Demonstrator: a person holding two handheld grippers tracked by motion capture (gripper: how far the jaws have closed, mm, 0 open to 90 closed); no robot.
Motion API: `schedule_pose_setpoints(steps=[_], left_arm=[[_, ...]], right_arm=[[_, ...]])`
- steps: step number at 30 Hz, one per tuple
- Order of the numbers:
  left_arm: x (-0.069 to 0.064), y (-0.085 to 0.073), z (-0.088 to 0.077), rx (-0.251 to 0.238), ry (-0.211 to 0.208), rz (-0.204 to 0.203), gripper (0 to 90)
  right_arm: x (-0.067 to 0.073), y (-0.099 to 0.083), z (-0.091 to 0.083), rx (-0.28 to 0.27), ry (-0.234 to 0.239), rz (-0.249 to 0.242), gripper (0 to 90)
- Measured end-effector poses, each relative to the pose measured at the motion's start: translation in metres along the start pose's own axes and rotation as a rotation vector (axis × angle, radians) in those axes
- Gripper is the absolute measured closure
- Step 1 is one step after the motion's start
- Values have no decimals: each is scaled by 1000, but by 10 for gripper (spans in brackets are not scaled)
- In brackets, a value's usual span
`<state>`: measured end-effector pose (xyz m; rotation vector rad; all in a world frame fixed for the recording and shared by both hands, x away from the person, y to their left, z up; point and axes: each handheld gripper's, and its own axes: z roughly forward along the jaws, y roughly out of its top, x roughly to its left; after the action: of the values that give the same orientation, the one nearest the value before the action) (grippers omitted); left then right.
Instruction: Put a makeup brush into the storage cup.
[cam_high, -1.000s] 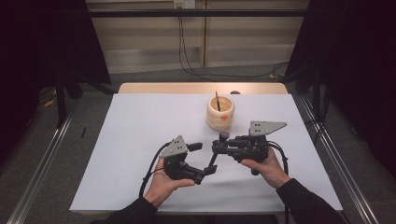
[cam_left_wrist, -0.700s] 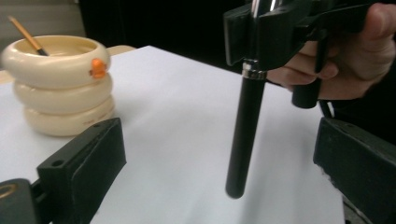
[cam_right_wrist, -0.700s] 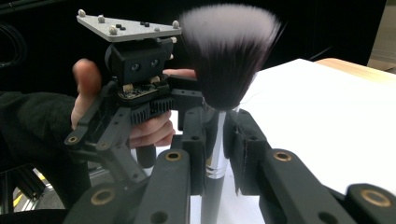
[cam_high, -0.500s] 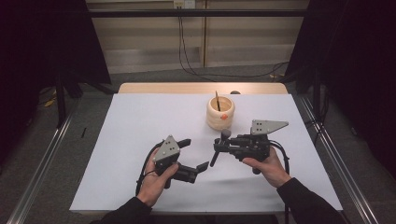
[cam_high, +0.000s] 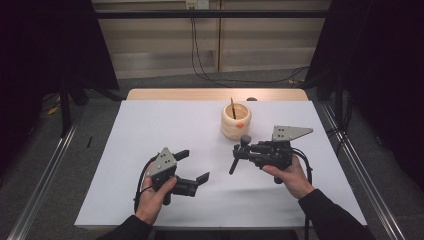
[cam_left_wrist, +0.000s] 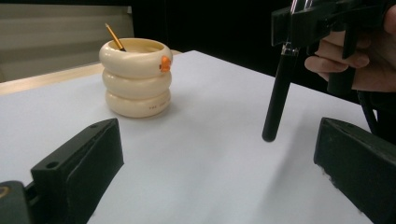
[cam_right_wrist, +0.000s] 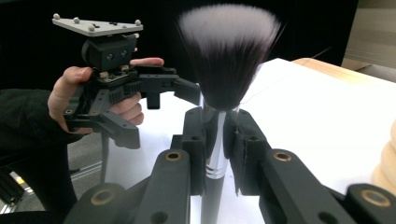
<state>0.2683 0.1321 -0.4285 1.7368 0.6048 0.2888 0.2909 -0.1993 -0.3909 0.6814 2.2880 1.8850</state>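
My worktop is a table (cam_high: 150, 125) covered by a plain white sheet, with a strip of bare wood showing along its far edge. Around it lies grey flooring with metal rails (cam_high: 45, 170) running down both sides, dark curtains stand at left and right, and a pale panelled wall (cam_high: 160, 45) with black cables (cam_high: 200, 55) hanging down it closes the far end.

Toward the far edge, somewhat right of the middle, stands a cream holder (cam_high: 236, 120) shaped like three stacked rings, with a small orange mark on its top ring. A thin yellowish stick (cam_high: 232, 107) leans inside it, its tip rising above the rim. What else it holds I cannot tell.

My right gripper (cam_high: 240, 152) sits right of centre, near the holder on its near side, and its jaws are clamped on the shiny ferrule of a makeup brush (cam_right_wrist: 227, 56). In my right gripper view the black-and-white bristles fan upward above the jaws; in the left gripper view its black handle (cam_left_wrist: 278, 91) hangs down, its end just above the sheet.

My left gripper (cam_high: 192, 170) is near the front edge, left of centre, jaws spread wide with nothing between them, pointing across toward the brush and well apart from it.
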Motion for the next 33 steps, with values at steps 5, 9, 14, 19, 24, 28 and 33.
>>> schedule_pose_setpoints(steps=[5, 9, 14, 19, 24, 28, 33], left_arm=[[1, -3, -10, -1, 16, 8, 16], [3, -7, -19, -6, 14, 24, 16], [8, -13, -28, -12, 47, 28, 16], [10, -18, -29, -2, 59, 16, 16], [10, -22, -33, -29, 58, 17, 16], [11, -23, -36, -26, 88, 30, 14], [10, -25, -35, -18, 89, 19, 12]], right_arm=[[-2, 3, -2, 5, -21, -8, 776], [-5, 5, -2, 4, -30, -14, 776], [-7, 7, -2, 0, -44, -12, 776], [-12, 9, -2, 2, -75, -3, 776], [-16, 12, -1, 0, -88, -13, 776], [-21, 16, -4, -2, -99, -21, 776], [-27, 22, -7, -10, -115, -24, 776]])
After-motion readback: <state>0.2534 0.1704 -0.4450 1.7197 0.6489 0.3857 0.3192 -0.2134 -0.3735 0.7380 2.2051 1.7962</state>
